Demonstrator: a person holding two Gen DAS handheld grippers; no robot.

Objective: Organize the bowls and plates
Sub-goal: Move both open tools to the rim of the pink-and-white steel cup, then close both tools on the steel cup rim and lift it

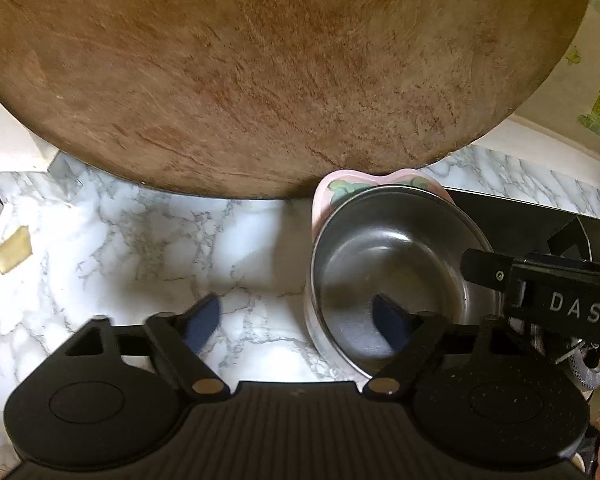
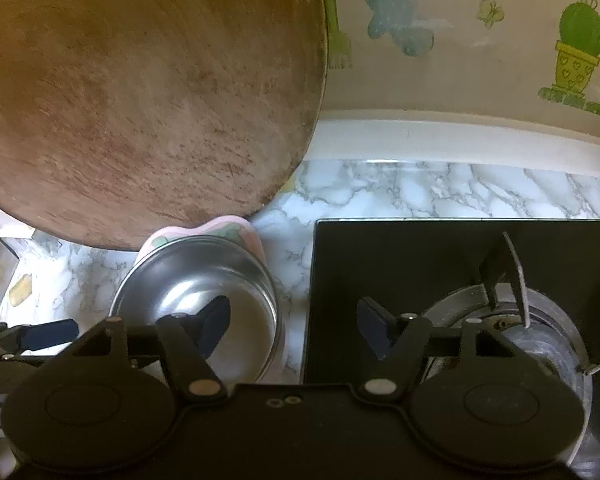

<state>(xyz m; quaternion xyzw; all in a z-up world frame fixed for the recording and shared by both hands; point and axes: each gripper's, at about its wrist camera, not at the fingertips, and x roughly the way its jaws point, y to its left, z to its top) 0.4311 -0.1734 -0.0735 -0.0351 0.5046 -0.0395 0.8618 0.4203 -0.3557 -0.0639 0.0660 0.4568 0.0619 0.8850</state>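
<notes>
Item: steel bowl on pink plate. We straddled its rim with left gripper and right gripper, fingers half-wide, unclosed; next, we judged, squeeze.

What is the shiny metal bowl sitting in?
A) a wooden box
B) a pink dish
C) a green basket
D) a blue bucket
B: the steel bowl is nested in a pink dish whose painted rim shows behind it, in front of the big round wooden board on the marble counter.
</notes>
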